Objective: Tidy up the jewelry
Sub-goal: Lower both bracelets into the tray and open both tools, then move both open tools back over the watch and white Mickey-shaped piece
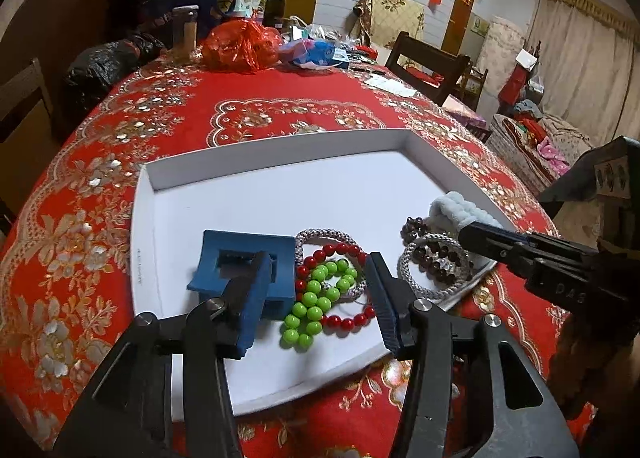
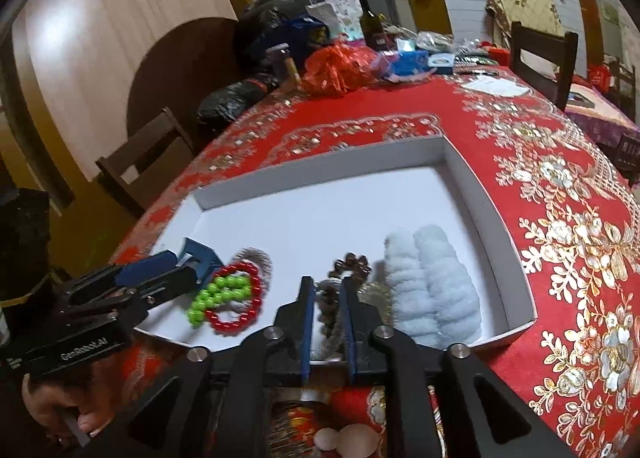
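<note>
Jewelry fills white tray (image 1: pixel 280 146): bead bracelets (image 1: pixel 320 294), blue clip (image 1: pixel 244 266); left tool (image 1: pixel 316 298) wide, right tool (image 2: pixel 326 322) narrow.

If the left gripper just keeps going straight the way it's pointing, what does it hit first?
Most likely the green bead bracelet, lying between the open fingers of the left gripper in the white tray; depth is hard to judge.

Brown bead bracelet (image 2: pixel 352 264) partly hidden, maybe blurred.
</note>
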